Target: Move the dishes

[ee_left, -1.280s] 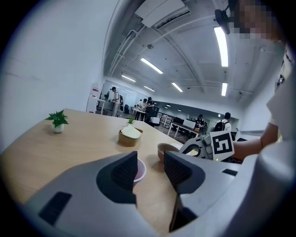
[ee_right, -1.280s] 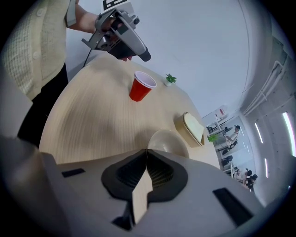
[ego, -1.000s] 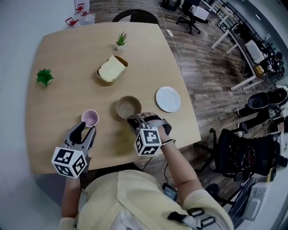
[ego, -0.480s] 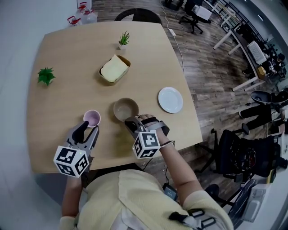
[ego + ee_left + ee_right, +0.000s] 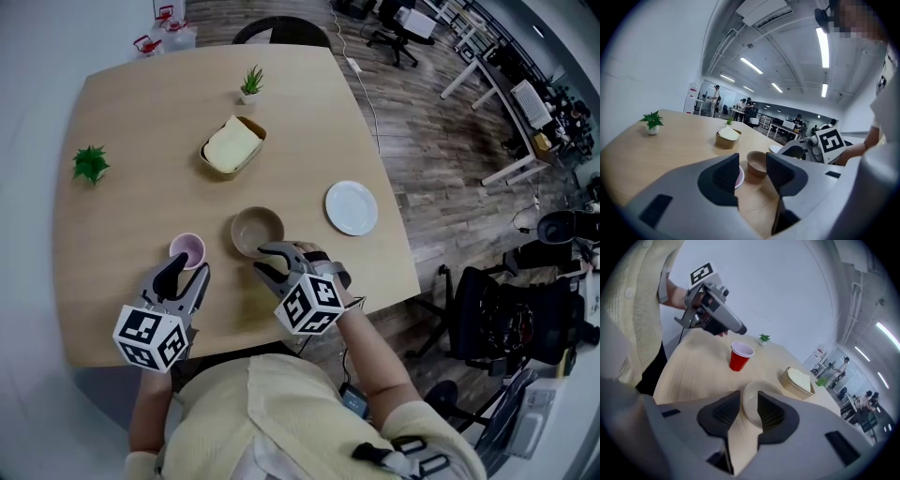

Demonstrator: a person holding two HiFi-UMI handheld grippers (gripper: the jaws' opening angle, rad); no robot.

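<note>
change since a second ago: our right gripper (image 5: 749, 411) has rolled over, so its marker cube now sits lower and more side-on, and its jaws have come onto the near rim of the bowl (image 5: 257, 230); the bowl lies a touch nearer the cup (image 5: 187, 249) than it did.
right gripper: clenched on the bowl's rim, one jaw inside the wall and one outside, as we read it from its own view.
left gripper (image 5: 753, 174): released, jaws apart with nothing between them; it hovers low over the table (image 5: 131, 141), just short of the cup.
bowl: on the table near our edge, between the cup and the white plate (image 5: 351, 207); we cannot tell whether it is lifted yet.
cup: upright, just beyond the left gripper's left jaw, untouched.
white plate: flat near the table's right edge, apart from both grippers.
food box (image 5: 232, 145): further back, mid-table, well apart from us.
progress: we judge the task barely started; every dish is on the table and only the bowl is in a grip.
left to do: carry the bowl off and set it down, then see to the cup and the plate.
</note>
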